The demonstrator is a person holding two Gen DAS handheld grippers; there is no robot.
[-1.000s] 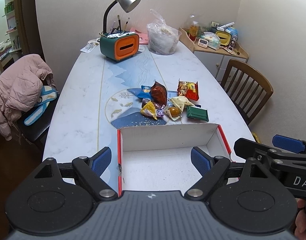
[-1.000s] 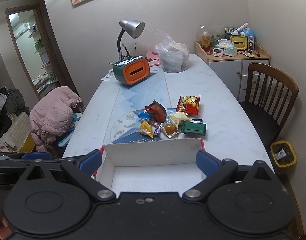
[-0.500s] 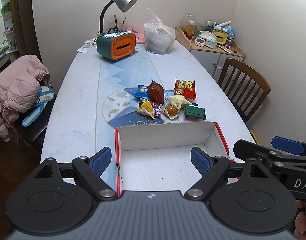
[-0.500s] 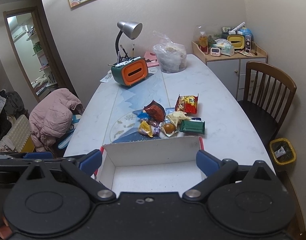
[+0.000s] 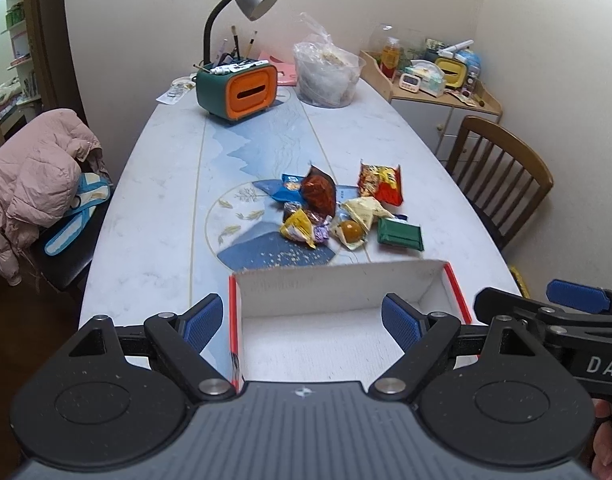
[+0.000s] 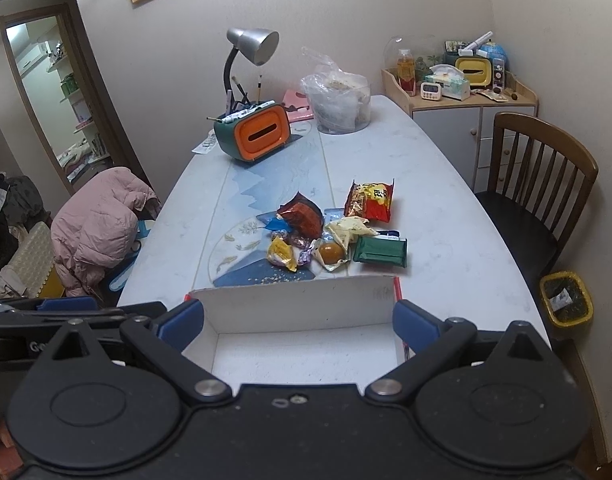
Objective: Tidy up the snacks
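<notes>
Starting well probably means sending one gripper over the far wall of the white box, low in the frame's centre, to a packet at the pile's edge, since the box holds nothing yet. Largest to smallest: one table; one box; one left gripper and one right gripper, both spread wide and holding nothing; then the snack pile mid-frame just beyond the box, roughly nine packets, including one red-yellow bag, one dark red bag, one green pack, one round orange sweet.
</notes>
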